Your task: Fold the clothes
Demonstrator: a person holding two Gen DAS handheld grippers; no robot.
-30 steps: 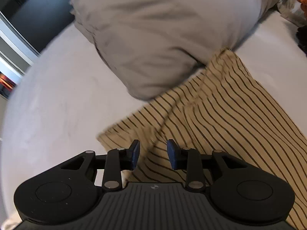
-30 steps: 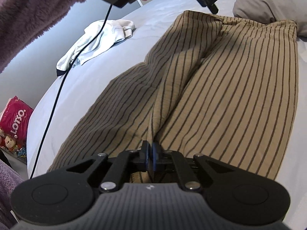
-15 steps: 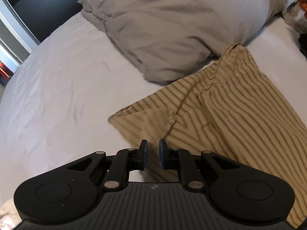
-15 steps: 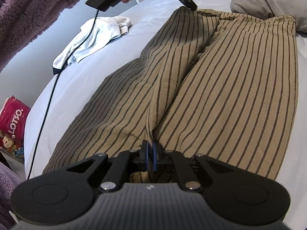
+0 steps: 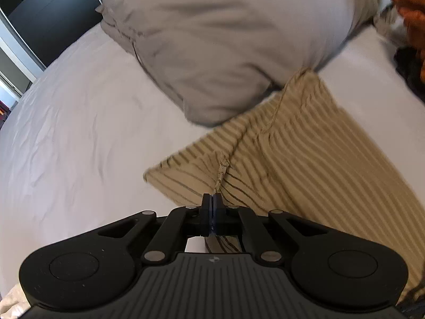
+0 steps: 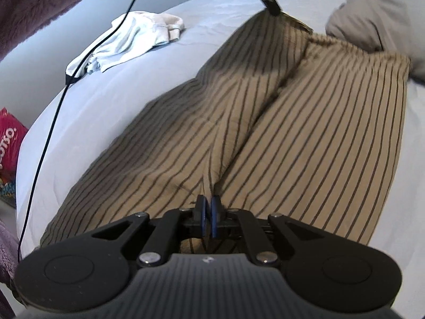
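White bedsheet (image 5: 79,138) covers the bed on which everything lies, and the tan trousers with thin dark stripes (image 6: 292,138) are spread flat across it, their far corner tucked just under the plump grey pillow (image 5: 225,42).

Near that pillow, the left gripper (image 5: 212,207) has its blue pads pressed together on a puckered ridge of the trousers' edge. At the end well away from the pillow, the right gripper (image 6: 208,212) pinches the fabric along the centre seam, with a sliver of daylight between its pads, so its hold looks thinner.

Judging from this, the main risk is slippage: each pinch takes only a small bunch of soft cloth, and a quick lift could pull it free or gather a single layer, leaving the fold crooked. The corner beneath the pillow may also drag when raised, skewing the edge.

Only the left wrist view shows how the trousers meet the pillow and the wrinkled sheet beside it. Only the right wrist view shows the garment's whole length, the crumpled pale garment (image 6: 132,42) lying apart on the sheet on the side away from the pillow, the black cable (image 6: 50,127) trailing across it, and the left gripper's tip from outside.
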